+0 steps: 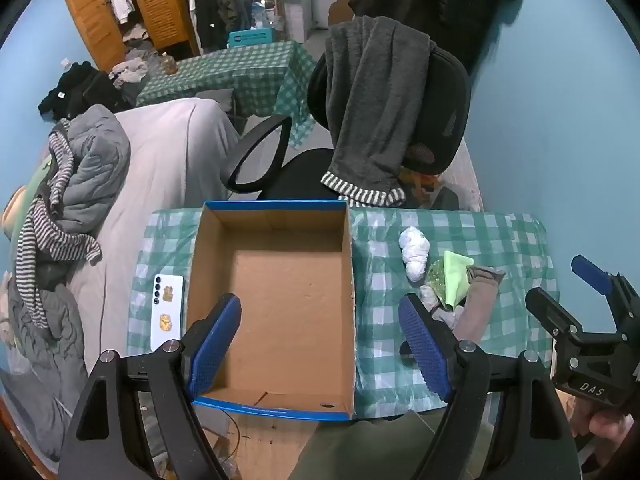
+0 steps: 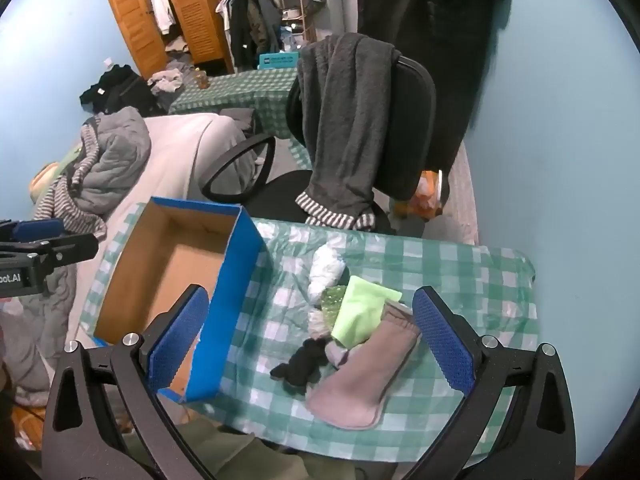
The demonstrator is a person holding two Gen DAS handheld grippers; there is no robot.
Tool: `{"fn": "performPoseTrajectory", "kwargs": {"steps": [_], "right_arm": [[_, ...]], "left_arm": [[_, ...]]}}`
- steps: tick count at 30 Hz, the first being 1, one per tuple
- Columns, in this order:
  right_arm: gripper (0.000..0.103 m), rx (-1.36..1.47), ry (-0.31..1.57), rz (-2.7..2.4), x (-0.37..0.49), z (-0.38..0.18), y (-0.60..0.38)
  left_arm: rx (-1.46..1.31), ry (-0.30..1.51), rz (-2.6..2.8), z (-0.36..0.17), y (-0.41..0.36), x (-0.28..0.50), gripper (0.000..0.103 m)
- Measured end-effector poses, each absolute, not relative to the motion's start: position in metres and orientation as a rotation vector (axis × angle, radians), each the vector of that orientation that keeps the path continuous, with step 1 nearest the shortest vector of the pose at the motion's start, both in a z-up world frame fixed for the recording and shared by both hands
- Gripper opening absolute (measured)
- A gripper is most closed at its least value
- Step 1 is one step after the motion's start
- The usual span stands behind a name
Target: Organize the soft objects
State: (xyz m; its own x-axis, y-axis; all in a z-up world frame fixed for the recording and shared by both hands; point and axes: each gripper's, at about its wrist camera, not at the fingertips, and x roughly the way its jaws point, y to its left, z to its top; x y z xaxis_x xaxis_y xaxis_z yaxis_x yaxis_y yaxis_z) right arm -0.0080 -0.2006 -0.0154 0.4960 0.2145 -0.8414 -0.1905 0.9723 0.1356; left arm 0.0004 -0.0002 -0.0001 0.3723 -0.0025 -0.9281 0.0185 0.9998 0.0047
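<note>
Both grippers' fingers (image 2: pixel 444 344) spread wide, holding nothing

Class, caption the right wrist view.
Open right gripper hovers over socks beside an empty cardboard box.

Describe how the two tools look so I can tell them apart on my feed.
Both look alike: black angular frames with silver pivot screws and blue textured pads. The left tool shows partial white lettering ending "bot.AI" on its side; the right tool shows white "DAS".
</note>
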Motion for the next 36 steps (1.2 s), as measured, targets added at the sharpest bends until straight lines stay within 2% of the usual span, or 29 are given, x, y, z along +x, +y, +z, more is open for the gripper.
{"fn": "performPoseTrajectory", "kwargs": {"steps": [36], "right_arm": [[0.102, 0.031, 1.05, 0.276, 0.002, -0.026, -0.209]], "left_arm": [[0.02, 1.165, 0.022, 0.006, 0.002, 0.0, 0.082]]}}
